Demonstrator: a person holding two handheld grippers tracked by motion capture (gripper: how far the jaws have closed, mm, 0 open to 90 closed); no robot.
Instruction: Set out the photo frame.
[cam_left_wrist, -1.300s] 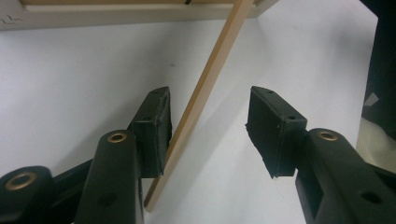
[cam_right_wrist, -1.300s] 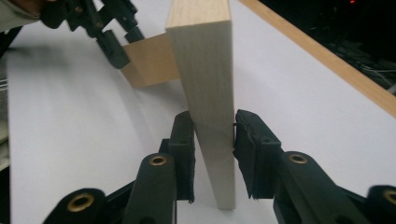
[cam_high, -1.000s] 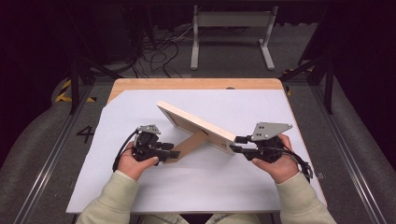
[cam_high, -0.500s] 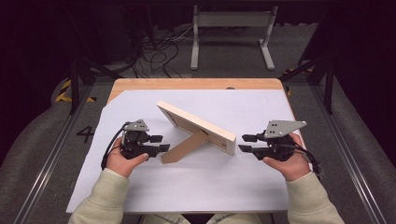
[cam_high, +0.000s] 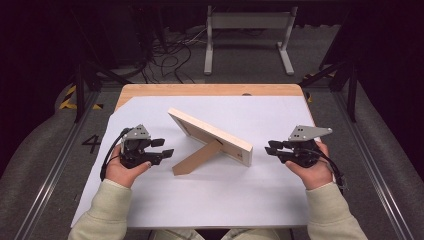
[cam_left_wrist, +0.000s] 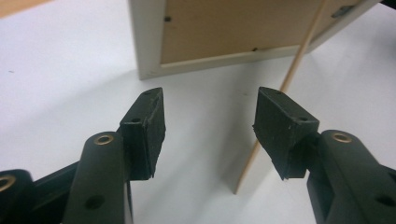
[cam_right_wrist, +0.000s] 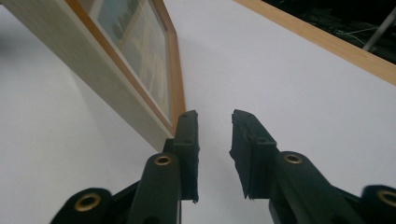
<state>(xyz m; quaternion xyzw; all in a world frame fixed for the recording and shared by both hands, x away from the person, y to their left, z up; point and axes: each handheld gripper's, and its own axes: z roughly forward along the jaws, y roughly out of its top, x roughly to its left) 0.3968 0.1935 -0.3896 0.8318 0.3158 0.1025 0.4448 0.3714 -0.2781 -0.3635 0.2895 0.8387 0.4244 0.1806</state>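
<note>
Two grippers are flanking a standing picture frame (cam_high: 210, 136), neither one holding it.

The frame is standing mid-table on the white sheet (cam_high: 250, 200), leaning on its thin back stand (cam_high: 197, 157). The left gripper (cam_high: 164, 148) has just been opening and the right gripper (cam_high: 270, 147) closing, both with nothing between the jaws. The frame is looking light and stiff, its glazed front probably fragile and slippery, so the wooden side rails are offering the safest hold, not the flimsy stand.
</note>
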